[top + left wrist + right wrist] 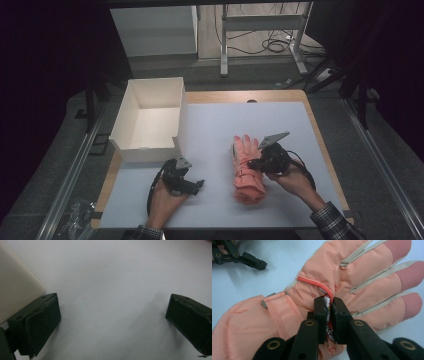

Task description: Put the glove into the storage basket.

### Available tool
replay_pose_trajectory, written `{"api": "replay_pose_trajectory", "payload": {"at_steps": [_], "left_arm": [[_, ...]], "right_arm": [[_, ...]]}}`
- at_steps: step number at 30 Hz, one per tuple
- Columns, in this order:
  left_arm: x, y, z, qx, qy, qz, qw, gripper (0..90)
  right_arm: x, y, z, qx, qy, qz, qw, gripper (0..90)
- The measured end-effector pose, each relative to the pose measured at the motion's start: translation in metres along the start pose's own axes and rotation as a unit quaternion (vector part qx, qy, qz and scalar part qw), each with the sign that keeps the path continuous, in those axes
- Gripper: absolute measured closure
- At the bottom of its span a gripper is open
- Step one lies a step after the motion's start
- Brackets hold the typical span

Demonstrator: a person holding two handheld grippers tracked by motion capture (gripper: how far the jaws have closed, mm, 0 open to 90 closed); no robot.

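A pink padded glove (pixel 246 172) lies flat on the white table sheet (pixel 220 125), fingers pointing away from the person. My right gripper (pixel 252 163) comes onto it from the right; in the right gripper view its jaws stand nearly together, pinching a fold of the glove (pixel 362 272) at the palm, and the right gripper (pixel 329 303) is shut on that fabric. My left gripper (pixel 199 184) rests low on the sheet left of the glove. In the left gripper view the left gripper (pixel 112 315) stands wide open over bare sheet, with nothing between its fingers.
A white open box (pixel 148 152) stands at the table's left, just behind the left hand; its wall (pixel 15 290) is close to the left jaw. The wooden table edge (pixel 327 150) runs along the right. The left gripper's linkage (pixel 242 258) lies beyond the glove's cuff.
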State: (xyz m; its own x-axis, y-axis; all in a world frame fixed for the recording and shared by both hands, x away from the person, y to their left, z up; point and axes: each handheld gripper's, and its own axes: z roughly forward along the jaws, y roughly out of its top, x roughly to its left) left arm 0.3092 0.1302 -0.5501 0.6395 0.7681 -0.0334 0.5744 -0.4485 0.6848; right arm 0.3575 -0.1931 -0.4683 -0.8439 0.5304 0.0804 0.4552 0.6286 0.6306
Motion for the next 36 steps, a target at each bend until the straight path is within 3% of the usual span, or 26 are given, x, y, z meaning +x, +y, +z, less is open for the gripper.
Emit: {"api": "replay_pose_trajectory", "payload": {"at_steps": [8, 14, 21, 28, 33, 36], "left_arm": [[0.000, 0.000, 0.000, 0.000, 0.000, 0.000, 1.0000, 0.0], [0.000, 0.000, 0.000, -0.001, 0.000, -0.002, 1.0000, 0.0], [0.000, 0.000, 0.000, -0.002, 0.000, -0.002, 1.0000, 0.0], [0.000, 0.000, 0.000, -0.002, 0.000, -0.004, 1.0000, 0.0], [0.000, 0.000, 0.000, 0.000, 0.000, -0.002, 1.0000, 0.0], [0.000, 0.000, 0.000, 0.000, 0.000, -0.002, 1.0000, 0.0]], "right_arm": [[0.000, -0.003, -0.008, -0.028, -0.003, 0.008, 0.9996, 61.9], [0.000, -0.002, -0.022, -0.053, 0.002, 0.014, 0.9985, 55.9], [-0.009, -0.008, -0.044, -0.078, -0.026, 0.013, 0.9965, 55.3], [-0.020, -0.037, -0.050, -0.086, -0.044, 0.026, 0.9950, 64.8], [-0.023, -0.062, -0.044, -0.085, -0.033, 0.053, 0.9944, 81.9], [-0.018, -0.074, -0.038, -0.069, -0.030, 0.052, 0.9958, 88.7]]}}
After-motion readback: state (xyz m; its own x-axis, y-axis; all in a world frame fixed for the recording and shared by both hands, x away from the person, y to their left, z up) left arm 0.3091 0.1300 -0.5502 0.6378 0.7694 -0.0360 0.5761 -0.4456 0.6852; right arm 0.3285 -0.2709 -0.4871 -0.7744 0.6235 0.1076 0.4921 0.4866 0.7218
